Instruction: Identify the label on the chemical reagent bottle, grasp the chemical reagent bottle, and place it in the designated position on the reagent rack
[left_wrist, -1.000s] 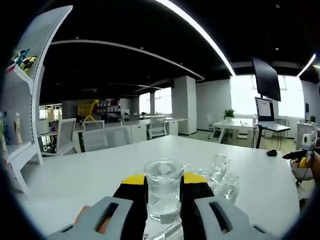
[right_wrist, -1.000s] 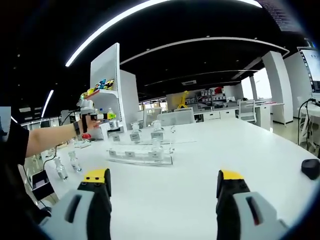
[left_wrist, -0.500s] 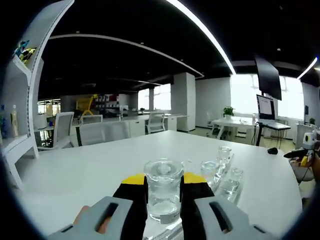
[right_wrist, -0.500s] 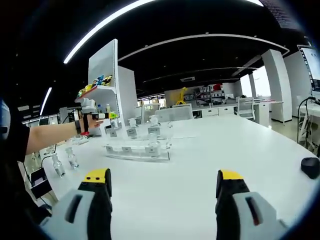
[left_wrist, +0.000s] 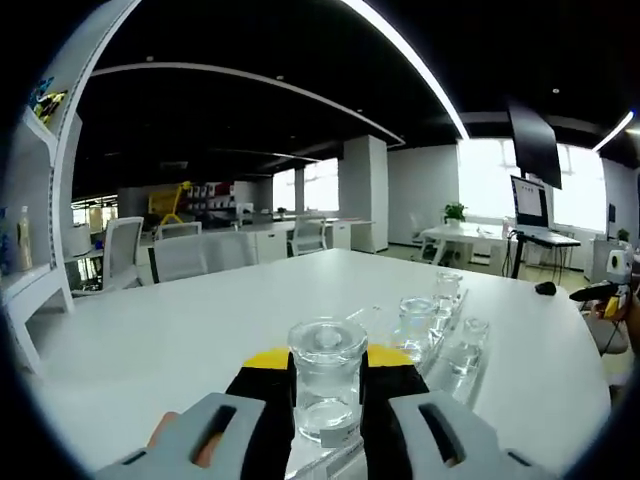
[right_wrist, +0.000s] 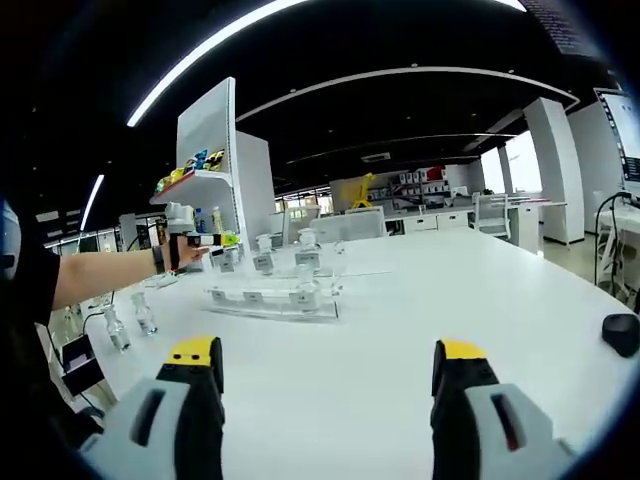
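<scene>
Left tool (left_wrist: 325, 395) has a clear glass reagent bottle (left_wrist: 326, 385) pinched between its black, yellow-tipped jaws, stopper up, bottle upright, held above the white tabletop (left_wrist: 200, 320). Just beyond the bottle, a clear reagent rack (left_wrist: 455, 350) stretches away across the tabletop, with more small glass bottles (left_wrist: 416, 322) standing along it. In the right gripper view that same rack (right_wrist: 275, 305) sits out in the middle of the tabletop (right_wrist: 400, 330), white label cards on its front edge, several bottles (right_wrist: 306, 245) upright on its tiers. The left tool (right_wrist: 195, 240) comes in beside the rack's far end, on the person's outstretched arm (right_wrist: 100, 275). Two loose bottles (right_wrist: 130, 325) stand on the tabletop well to the side of the rack, near the person. Right tool (right_wrist: 328, 380) is spread wide, jaws apart with nothing between them, hovering over bare tabletop on the near side of the rack. A tall white shelf unit (right_wrist: 215, 165) rises behind the rack with colourful items on its ledge.
</scene>
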